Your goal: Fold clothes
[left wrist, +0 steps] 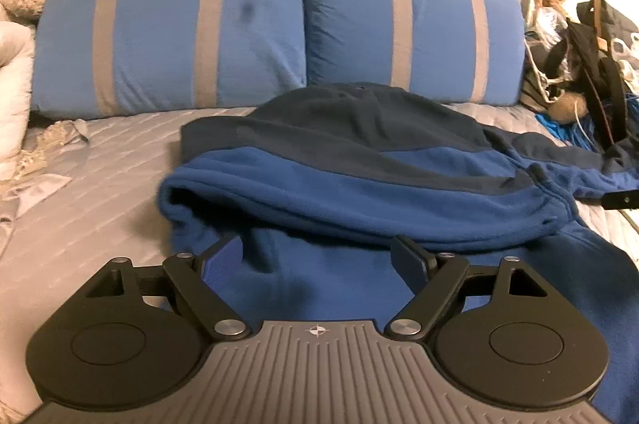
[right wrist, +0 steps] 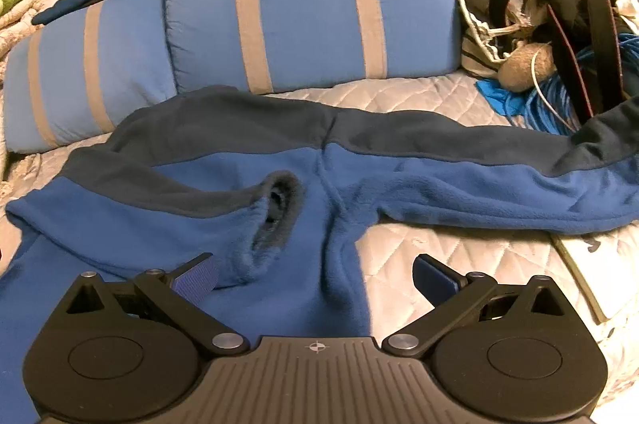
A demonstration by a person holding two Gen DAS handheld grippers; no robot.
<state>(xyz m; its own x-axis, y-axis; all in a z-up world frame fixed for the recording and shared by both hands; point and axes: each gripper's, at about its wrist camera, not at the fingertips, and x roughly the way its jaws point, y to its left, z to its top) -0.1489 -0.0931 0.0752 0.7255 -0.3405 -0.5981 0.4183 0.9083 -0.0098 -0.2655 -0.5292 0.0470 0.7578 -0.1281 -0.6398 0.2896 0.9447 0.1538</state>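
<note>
Folding a blue fleece (left wrist: 359,176) on the bed (left wrist: 100,192), both pairs of jaws spread and holding nothing.

Soft, thick and light, the fleece will drape and slump rather than hold a crease, so I judge a hem, cuff or seam the best place to pinch. My left gripper (left wrist: 317,258) hovers low over its plain blue body, with one sleeve laid across just ahead of the jaws. My right gripper (right wrist: 315,274) sits at the garment's edge: its left finger (right wrist: 195,278) is over the open cuff (right wrist: 275,216), its right finger over bare quilt. The other sleeve (right wrist: 499,184) stretches away to the right, toward the clutter (right wrist: 559,24). Striped pillows (left wrist: 279,24) lie beyond.
</note>
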